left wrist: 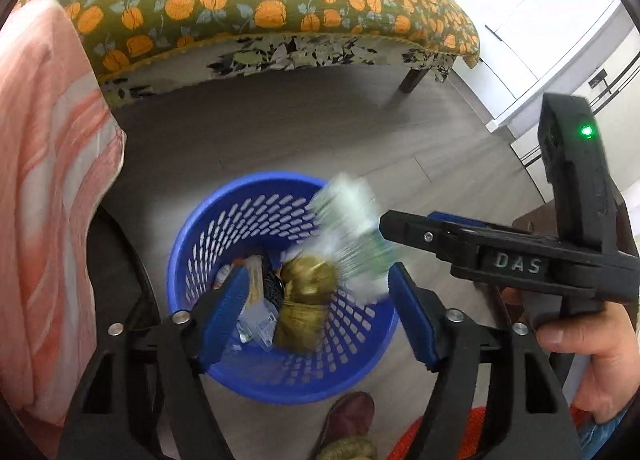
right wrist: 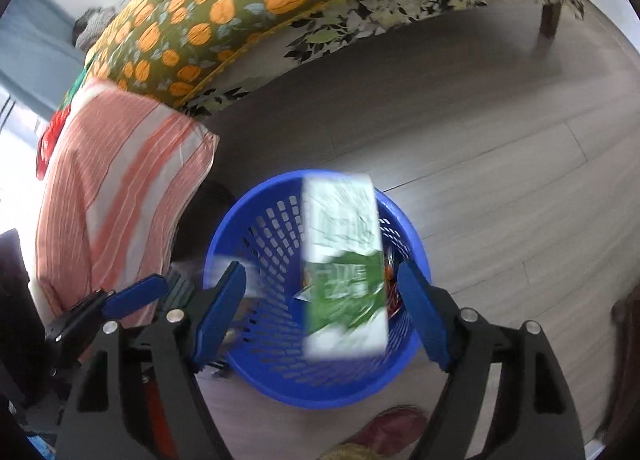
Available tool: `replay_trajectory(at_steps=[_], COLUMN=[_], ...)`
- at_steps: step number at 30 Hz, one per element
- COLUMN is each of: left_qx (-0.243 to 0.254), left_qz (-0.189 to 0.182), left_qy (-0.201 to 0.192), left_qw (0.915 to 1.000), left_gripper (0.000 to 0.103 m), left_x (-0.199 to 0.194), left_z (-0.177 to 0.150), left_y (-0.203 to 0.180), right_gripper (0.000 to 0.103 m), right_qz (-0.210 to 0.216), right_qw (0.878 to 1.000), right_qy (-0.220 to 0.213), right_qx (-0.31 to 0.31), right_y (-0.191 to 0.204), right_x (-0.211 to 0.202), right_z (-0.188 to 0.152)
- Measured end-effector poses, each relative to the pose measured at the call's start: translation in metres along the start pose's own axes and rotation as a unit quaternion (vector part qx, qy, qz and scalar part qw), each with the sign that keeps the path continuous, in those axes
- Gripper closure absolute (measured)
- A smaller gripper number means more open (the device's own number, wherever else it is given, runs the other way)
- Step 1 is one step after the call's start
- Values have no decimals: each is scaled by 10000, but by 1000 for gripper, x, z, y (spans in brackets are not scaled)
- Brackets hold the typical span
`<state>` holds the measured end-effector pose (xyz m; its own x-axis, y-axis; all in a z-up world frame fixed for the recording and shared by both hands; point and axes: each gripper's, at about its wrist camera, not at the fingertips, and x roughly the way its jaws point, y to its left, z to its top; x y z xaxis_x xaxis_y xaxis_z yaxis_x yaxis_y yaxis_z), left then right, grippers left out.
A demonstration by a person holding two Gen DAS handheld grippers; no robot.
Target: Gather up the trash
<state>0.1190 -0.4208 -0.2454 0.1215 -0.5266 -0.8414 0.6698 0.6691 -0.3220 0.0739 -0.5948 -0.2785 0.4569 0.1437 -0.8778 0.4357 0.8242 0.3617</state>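
Two grippers hang over the blue basket (right wrist: 280,384), pointing down so that trash falls inside. The right gripper (right wrist: 322,316) has its jaws apart, and the green and white packet (right wrist: 344,260), blurred, is loose between them above the opening. The left gripper (left wrist: 316,318) is also open and empty; a golden wrapper (left wrist: 308,296) lies in the basket below it.
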Motion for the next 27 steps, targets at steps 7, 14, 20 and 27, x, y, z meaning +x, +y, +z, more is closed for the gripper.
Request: replay_trajectory(at_steps=[7,14,20,27], left_qx=[259,364,-10,-810], left_qz=[-52,187,1307,2301], left_qy=[-472,-984,-1176,-1156], left_qw=[9985,9943,9844,9629], left_gripper=[16,9,8,7], left_x=[-63,-168,-234,-275], left_z=[0,-46,-94,-120], left_y=[-16,24,124,240], right_gripper=[21,16,15,15], right_qz=[-251,-653,-688,-101], right_qw=[9974,9790,9554,9392], right_qy=[-652,-1704,-1892,-1409], right_qx=[172,-911,-2161,-3129], right_y=[3,71,152,282], right_x=[-39,-93,-92,-68], right_z=[6,-7,-39,-82])
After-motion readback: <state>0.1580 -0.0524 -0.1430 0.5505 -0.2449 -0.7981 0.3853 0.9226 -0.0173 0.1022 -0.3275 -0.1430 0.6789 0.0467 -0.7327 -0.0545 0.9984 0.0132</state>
